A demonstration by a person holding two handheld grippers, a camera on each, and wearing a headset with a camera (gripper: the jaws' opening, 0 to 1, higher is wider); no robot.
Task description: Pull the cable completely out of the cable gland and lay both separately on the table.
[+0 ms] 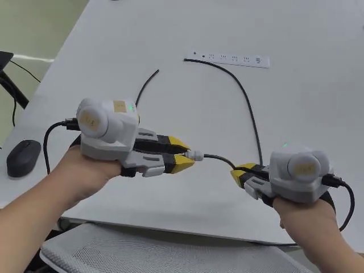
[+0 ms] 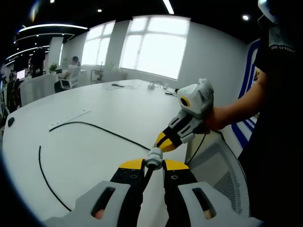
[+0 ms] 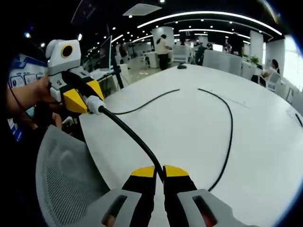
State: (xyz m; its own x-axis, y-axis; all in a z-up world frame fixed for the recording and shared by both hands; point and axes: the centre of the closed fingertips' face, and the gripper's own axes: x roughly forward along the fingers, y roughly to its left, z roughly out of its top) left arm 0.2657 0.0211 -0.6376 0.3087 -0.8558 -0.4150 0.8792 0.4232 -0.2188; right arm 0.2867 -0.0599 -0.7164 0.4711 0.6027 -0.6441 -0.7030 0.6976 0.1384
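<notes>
Head view. Holds both grippers in the air over the near edge of the table (image 1: 273,34). Pinches the white cable gland (image 1: 195,154) in the left gripper (image 1: 185,156), jaws pressed onto it. Clamps the black cable (image 1: 219,158) in the right gripper (image 1: 240,172), near the gland on its right. Trails the rest of the cable over the table towards a power strip (image 1: 227,58).

Left gripper view. Looks along shut jaws at the gland between the tips. Finds the right gripper straight ahead, near.

Right gripper view. Squeezes the cable between closed jaws. Follows it up and left into the gland.

Judgement: calls for a pull apart along the cable's long axis, gripper to gripper.
</notes>
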